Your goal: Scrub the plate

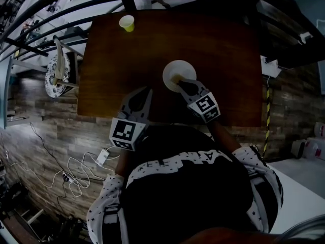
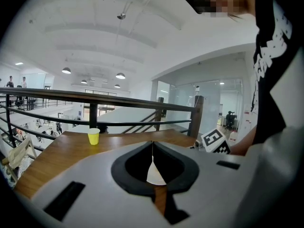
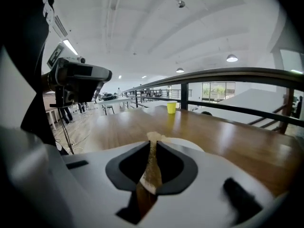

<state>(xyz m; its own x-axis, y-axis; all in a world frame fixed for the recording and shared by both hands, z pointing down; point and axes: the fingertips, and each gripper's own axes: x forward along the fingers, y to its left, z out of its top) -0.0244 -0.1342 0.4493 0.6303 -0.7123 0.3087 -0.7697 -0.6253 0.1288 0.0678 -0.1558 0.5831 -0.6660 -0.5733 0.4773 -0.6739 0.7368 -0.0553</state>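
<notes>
A white plate (image 1: 177,71) lies on the brown table (image 1: 218,50), near its front edge. My right gripper (image 1: 180,81) reaches over the plate's near rim and is shut on a thin tan scrub pad (image 3: 151,167), whose top end sticks out above the jaws. In the right gripper view the plate (image 3: 186,145) shows just beyond the right gripper (image 3: 153,139). My left gripper (image 1: 148,90) hovers left of the plate with its jaws shut and nothing between them. Through the left gripper (image 2: 152,144) a slice of the plate (image 2: 155,174) is visible.
A yellow paper cup (image 1: 127,23) stands at the table's far left corner. A black railing (image 2: 95,96) runs behind the table. Below on the left are a chair (image 1: 60,70), and cables with a power strip (image 1: 102,156) on the wooden floor.
</notes>
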